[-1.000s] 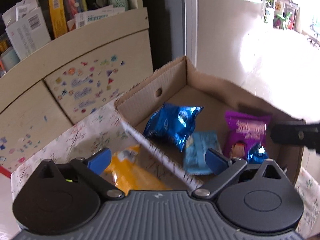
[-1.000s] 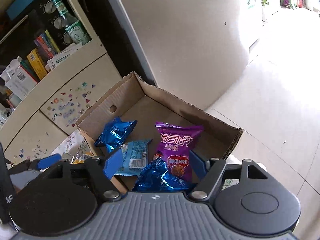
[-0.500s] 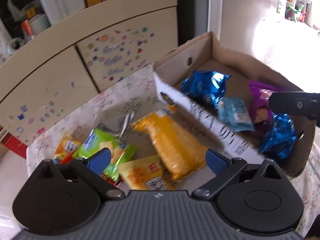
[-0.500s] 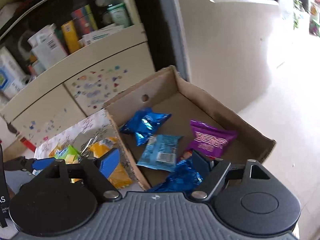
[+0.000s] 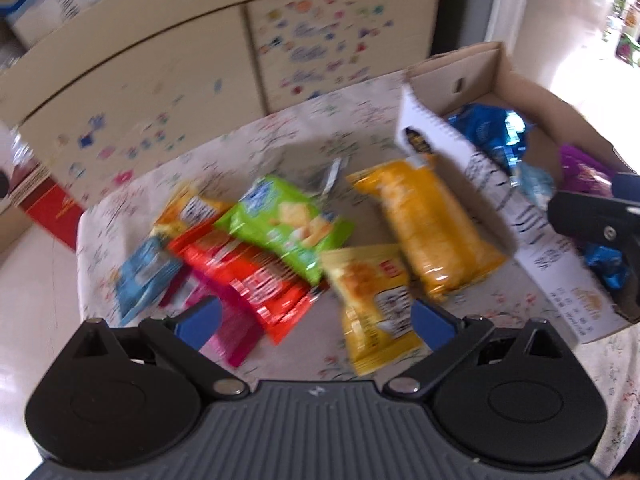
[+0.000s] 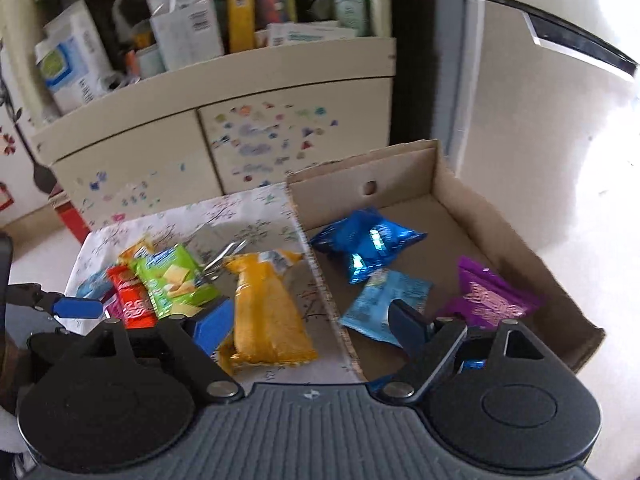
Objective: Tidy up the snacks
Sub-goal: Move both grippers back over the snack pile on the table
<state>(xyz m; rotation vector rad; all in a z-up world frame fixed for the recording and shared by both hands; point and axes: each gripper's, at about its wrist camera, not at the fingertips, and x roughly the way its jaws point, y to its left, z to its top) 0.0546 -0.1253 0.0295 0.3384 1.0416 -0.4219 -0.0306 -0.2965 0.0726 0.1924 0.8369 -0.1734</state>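
I count four packets already in the cardboard box (image 6: 448, 196): a shiny blue bag (image 6: 366, 246), a pale blue packet (image 6: 386, 300), a purple packet (image 6: 494, 300) and another blue one mostly hidden behind my right gripper (image 6: 310, 318). Left on the flowered cloth (image 5: 280, 136) are the long yellow pack (image 5: 426, 228), a smaller yellow one (image 5: 372, 300), green (image 5: 284, 222), red (image 5: 248, 280) and a few more. Both my left gripper (image 5: 316, 316) and the right one are spread wide and empty, so I judge we're under halfway.
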